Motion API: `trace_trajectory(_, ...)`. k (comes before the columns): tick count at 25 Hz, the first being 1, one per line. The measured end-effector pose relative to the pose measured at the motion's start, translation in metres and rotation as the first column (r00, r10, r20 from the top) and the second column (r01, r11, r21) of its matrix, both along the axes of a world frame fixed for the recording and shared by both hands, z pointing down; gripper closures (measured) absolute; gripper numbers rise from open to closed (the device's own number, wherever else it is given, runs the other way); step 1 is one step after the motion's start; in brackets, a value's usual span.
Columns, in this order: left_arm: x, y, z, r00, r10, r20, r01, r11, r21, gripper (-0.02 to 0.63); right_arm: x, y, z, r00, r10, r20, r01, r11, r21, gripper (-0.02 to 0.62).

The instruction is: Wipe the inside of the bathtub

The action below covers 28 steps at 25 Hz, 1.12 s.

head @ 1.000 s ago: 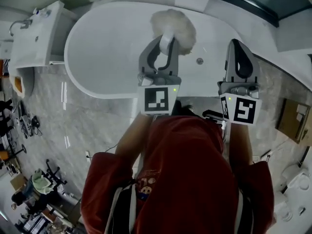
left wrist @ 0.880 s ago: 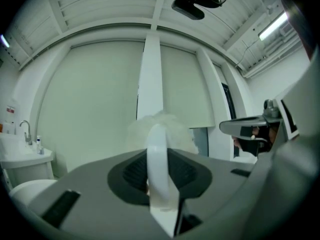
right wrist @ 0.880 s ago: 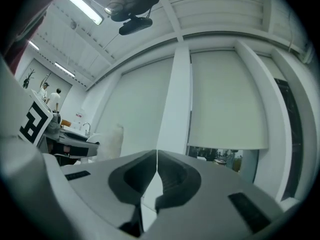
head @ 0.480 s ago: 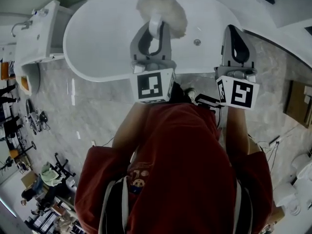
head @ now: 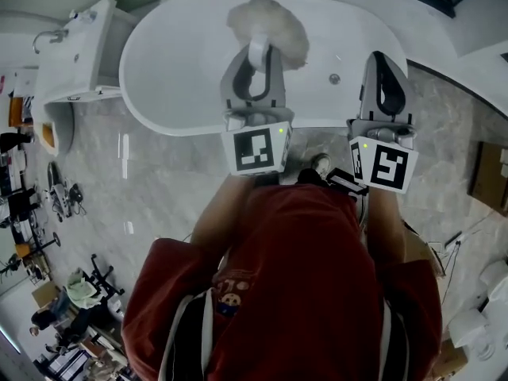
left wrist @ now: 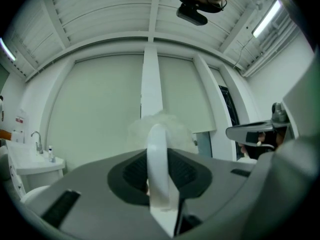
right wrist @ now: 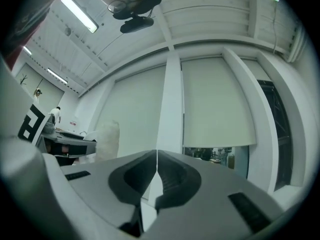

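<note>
Room: bathroom with a grey marble floor (head: 159,189); white washbasin (head: 75,50) left of the bathtub (head: 175,78).
Bathtub: white oval, drain (head: 334,78) toward its right end.
Left gripper (head: 256,54): jaws clamped on the white handle (left wrist: 159,169) of a fluffy white duster (head: 268,24).
Duster: head over the tub's inside, near the far wall; contact not discernible.
Right gripper (head: 383,70): jaws pressed together, nothing between them; over the tub's near rim, right of the drain.
</note>
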<state>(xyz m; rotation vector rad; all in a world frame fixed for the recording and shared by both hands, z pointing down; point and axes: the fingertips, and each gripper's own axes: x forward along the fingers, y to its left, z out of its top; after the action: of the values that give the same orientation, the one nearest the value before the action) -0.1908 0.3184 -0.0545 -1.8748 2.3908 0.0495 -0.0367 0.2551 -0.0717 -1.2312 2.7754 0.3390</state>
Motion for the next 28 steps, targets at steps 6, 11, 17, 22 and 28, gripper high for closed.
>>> trace_trajectory(6, -0.041, 0.027, -0.002, 0.998, 0.008, 0.057, -0.009, 1.000, 0.009, 0.508, -0.053, 0.027, -0.002, 0.997, 0.025, 0.071, -0.020, 0.997, -0.079, 0.581)
trace_trajectory(11, -0.060, 0.044, 0.001, 0.998, 0.005, 0.068, -0.003, 1.000, -0.021, 0.508, -0.086, 0.048, -0.005, 0.999, 0.017, 0.040, -0.015, 0.998, -0.061, 0.581)
trace_trajectory(17, -0.078, 0.050, 0.004, 1.000, -0.007, 0.030, 0.007, 1.000, -0.006, 0.508, -0.103, 0.055, -0.008, 1.000, 0.012, 0.024, -0.011, 0.999, -0.036, 0.581)
trace_trajectory(22, -0.068, 0.048, -0.001, 1.000, 0.006, 0.028, -0.006, 1.000, 0.011, 0.508, -0.093, 0.054, -0.011, 1.000, 0.016, 0.000, -0.016, 1.000, -0.016, 0.581)
trace_trajectory(28, -0.049, 0.044, -0.007, 0.999, 0.023, 0.026, -0.024, 0.999, 0.025, 0.508, -0.077, 0.055, -0.017, 1.000, 0.023, -0.015, -0.023, 1.000, 0.005, 0.581)
